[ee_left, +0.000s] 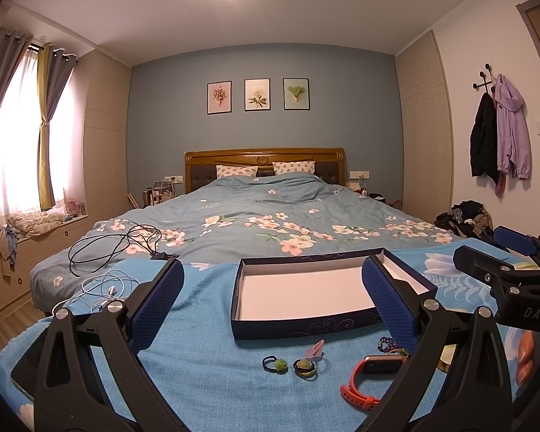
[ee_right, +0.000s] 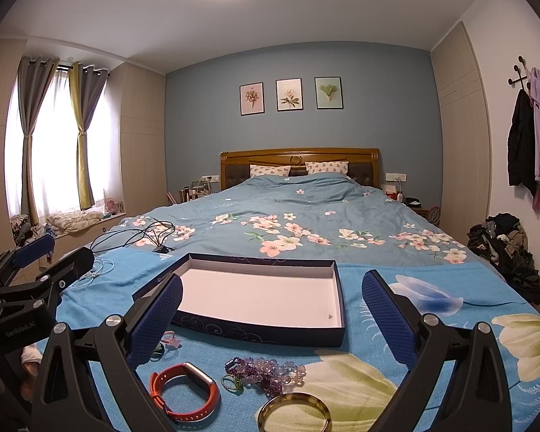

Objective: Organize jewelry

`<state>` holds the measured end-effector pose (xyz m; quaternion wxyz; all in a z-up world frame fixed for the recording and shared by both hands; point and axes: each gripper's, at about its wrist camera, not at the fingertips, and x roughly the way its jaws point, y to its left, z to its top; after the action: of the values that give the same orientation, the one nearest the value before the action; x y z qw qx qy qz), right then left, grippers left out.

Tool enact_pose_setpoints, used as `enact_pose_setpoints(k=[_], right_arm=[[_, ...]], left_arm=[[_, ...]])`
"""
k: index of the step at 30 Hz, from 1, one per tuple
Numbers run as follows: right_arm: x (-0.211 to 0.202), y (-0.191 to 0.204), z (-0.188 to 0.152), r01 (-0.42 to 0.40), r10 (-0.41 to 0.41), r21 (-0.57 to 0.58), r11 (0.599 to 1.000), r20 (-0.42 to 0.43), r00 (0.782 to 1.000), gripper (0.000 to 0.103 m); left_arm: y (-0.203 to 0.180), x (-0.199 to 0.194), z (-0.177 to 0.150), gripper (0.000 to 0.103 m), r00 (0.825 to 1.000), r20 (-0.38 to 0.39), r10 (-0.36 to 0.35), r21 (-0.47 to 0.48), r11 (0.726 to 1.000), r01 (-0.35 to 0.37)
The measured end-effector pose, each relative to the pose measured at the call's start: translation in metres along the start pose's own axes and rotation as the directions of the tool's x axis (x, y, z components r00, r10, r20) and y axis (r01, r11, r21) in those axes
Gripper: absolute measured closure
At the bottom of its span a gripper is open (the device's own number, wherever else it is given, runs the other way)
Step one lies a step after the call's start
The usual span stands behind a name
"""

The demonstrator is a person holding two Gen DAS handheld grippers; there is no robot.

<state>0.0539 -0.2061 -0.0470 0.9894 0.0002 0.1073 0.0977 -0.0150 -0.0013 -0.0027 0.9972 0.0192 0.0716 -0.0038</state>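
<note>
We hold both grippers, left [ee_left: 271,297] and right [ee_right: 271,307], spread and empty. Jewelry lies low in frame: bracelet [ee_right: 264,374], watch [ee_right: 185,390], bangle [ee_right: 294,412]. The box [ee_right: 336,289] sits mid-frame. The soft blanket [ee_right: 432,288] may let small pieces slip.

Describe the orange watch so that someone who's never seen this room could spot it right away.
Start at the shallow dark blue box with the white inside, on the blue blanket at the foot of the bed. On the blanket just in front of it lies a row of small jewelry. The watch is the only orange piece, a rubbery strap with a grey face, left of the purple beads.
</note>
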Motion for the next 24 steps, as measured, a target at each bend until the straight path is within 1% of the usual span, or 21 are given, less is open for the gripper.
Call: enact_pose_setpoints(k=[20,24], right_arm=[[0.0010,-0.0014,0.0000,-0.005,0.005,0.004,1.000,-0.003,1.000,0.007],[0.0031,-0.0027,-0.0006,-0.006,0.006,0.006,1.000,-0.010,1.000,0.007]], left_arm=[[-0.0027,0.0023,0.0003,0.006,1.000,-0.013,-0.003,0.000,1.000,0.003],[-0.0037,0.0023,-0.0004,0.006,1.000,-0.021,-0.016,0.003,1.000,0.017]])
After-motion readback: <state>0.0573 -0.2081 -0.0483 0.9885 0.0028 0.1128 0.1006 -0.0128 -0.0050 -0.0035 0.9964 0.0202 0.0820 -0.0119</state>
